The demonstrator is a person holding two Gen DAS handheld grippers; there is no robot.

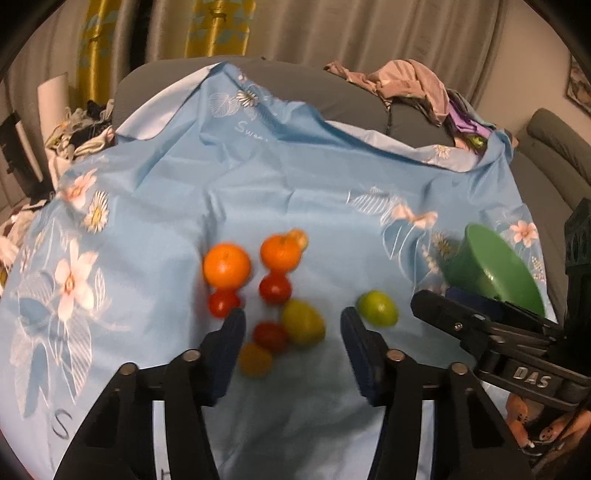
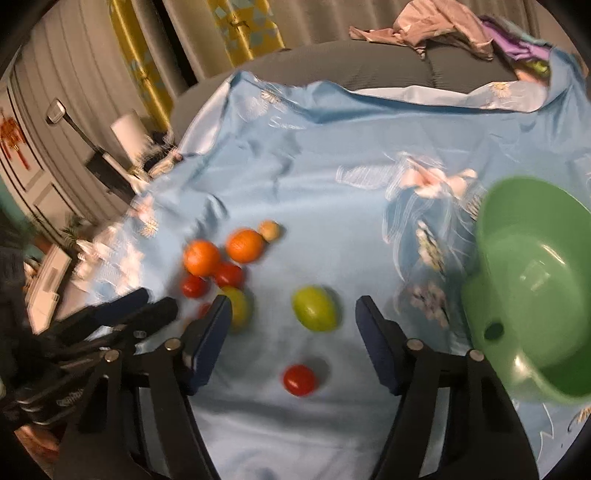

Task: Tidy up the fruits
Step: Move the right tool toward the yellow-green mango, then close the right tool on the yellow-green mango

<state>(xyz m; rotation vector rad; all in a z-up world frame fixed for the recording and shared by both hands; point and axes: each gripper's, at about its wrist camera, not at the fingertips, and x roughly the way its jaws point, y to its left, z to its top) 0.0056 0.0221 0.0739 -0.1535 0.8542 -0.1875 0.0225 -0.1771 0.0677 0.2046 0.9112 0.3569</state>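
Note:
Fruits lie on a light blue flowered cloth [image 1: 177, 184]: two oranges [image 1: 226, 265] [image 1: 280, 252], several red tomatoes [image 1: 274, 289], a yellow-green fruit [image 1: 303, 322], a small yellow-orange one [image 1: 255, 359] and a green lime-like fruit [image 1: 377, 308]. My left gripper [image 1: 293, 325] is open and empty above the cluster. My right gripper [image 2: 293, 314] is open and empty, with the green fruit [image 2: 315, 308] and a red tomato [image 2: 300, 379] between its fingers in view. A green plastic bowl [image 2: 532, 280] sits at the right; it also shows in the left wrist view [image 1: 495, 269].
The cloth covers a grey sofa [image 1: 295, 85] with crumpled clothes [image 1: 410, 85] on its back. More clothes [image 1: 81, 133] are piled at the left. Curtains [image 1: 332, 29] hang behind. The right gripper shows in the left wrist view [image 1: 461, 317] beside the bowl.

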